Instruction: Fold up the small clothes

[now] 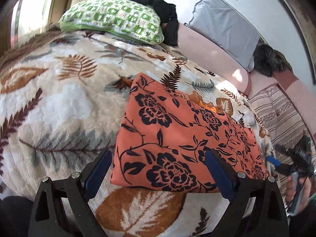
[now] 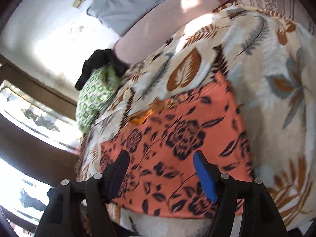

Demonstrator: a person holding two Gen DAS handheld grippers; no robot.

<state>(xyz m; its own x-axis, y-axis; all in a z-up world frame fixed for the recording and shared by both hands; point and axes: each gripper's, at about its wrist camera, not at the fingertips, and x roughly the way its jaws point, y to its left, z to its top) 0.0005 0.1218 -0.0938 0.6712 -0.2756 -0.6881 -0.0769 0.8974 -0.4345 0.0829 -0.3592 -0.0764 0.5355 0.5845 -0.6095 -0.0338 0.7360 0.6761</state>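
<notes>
An orange garment with a dark flower print [image 1: 177, 138] lies folded flat as a rectangle on the leaf-patterned blanket [image 1: 59, 102]. A bit of orange lace sticks out at its far edge. My left gripper [image 1: 158, 169] is open and empty, its jaws wide apart over the garment's near left corner. My right gripper [image 2: 161, 169] is open and empty too, hovering over the garment [image 2: 187, 134] near its front edge. The right gripper also shows at the right rim of the left wrist view [image 1: 292, 162], beside the garment's right end.
A green and white patterned pillow [image 1: 112, 19] lies at the far end of the bed with a black garment [image 1: 158, 7] draped on it. A grey pillow [image 1: 223, 25] leans on the wall. A striped cloth [image 1: 276, 110] and a dark furry item [image 1: 270, 59] lie to the right.
</notes>
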